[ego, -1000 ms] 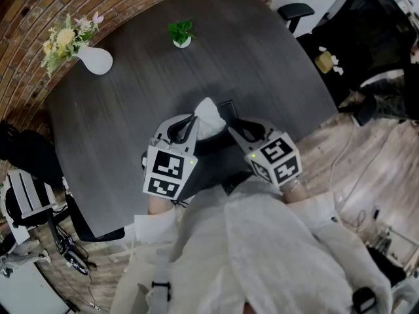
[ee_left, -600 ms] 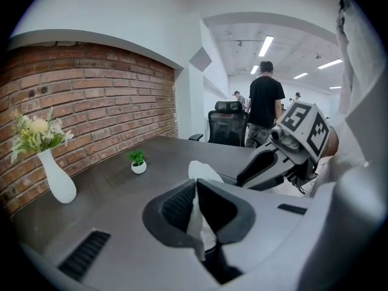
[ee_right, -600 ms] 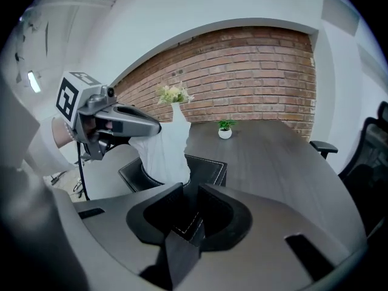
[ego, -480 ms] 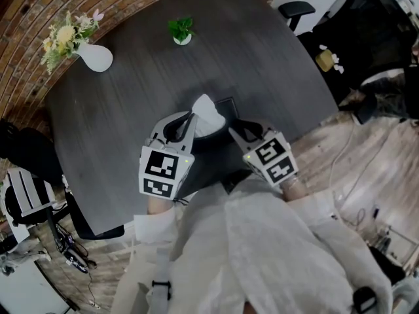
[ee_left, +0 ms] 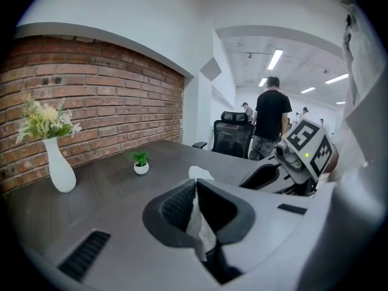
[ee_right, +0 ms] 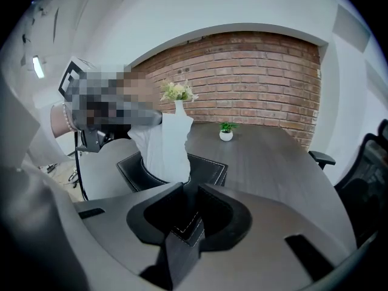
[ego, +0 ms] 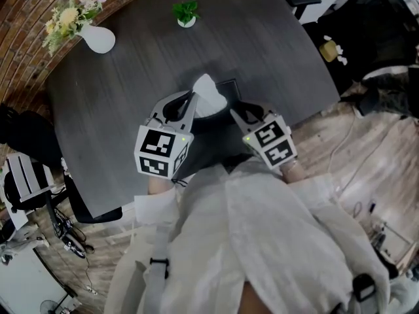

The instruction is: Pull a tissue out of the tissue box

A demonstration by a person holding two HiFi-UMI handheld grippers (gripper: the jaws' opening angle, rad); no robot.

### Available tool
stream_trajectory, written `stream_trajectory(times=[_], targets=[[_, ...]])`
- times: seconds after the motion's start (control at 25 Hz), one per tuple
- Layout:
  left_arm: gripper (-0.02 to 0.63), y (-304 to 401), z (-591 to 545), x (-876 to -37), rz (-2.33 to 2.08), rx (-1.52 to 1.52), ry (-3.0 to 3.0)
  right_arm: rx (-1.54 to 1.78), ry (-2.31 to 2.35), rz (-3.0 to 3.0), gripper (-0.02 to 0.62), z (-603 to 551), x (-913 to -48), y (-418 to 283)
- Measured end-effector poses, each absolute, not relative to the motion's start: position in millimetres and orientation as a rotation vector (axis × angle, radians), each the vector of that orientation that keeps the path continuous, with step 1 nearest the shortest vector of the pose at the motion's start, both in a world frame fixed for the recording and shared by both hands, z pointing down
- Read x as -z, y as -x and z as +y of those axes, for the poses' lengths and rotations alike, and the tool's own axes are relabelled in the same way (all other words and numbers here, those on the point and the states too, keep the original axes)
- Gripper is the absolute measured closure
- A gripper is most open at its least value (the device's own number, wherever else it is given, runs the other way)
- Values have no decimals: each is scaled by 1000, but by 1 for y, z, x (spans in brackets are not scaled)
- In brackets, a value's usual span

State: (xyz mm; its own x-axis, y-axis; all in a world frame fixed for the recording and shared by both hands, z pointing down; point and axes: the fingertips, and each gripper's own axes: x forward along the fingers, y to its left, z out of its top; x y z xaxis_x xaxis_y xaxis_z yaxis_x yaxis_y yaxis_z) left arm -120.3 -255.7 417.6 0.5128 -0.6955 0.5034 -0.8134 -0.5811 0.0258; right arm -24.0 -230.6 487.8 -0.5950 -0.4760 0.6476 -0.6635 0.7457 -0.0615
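**Head view:** the tissue box [ego: 228, 103] sits by the near curved edge of the dark surface [ego: 118, 97], with the white tissue [ego: 205, 95] standing up from it. Bare room runs beyond it to the vase [ego: 98, 39] and potted plant [ego: 186, 15] at the far edge.

**Left gripper view:** the left gripper [ee_left: 196, 183] has its jaws pinched on the tissue.

**Right gripper view:** the right gripper [ee_right: 192, 187] has its jaws clamped on the box's stitched wall.

**Markings:** the gripper cubes carry black-and-white square markers.
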Motion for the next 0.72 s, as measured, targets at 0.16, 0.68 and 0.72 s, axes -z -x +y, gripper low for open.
stream_trajectory(times=[0.16, 0.68, 0.72], targets=[[595, 122, -257, -414, -1278, -607, -2495, -395, -844, -2325, 520, -232, -488, 28], [597, 117, -254, -406, -1271, -496, -2479, -394, -826, -2329, 522, -231, -488, 28], [597, 117, -254, -406, -1269, -493, -2478, -394, -826, -2330, 522, -231, -488, 28]])
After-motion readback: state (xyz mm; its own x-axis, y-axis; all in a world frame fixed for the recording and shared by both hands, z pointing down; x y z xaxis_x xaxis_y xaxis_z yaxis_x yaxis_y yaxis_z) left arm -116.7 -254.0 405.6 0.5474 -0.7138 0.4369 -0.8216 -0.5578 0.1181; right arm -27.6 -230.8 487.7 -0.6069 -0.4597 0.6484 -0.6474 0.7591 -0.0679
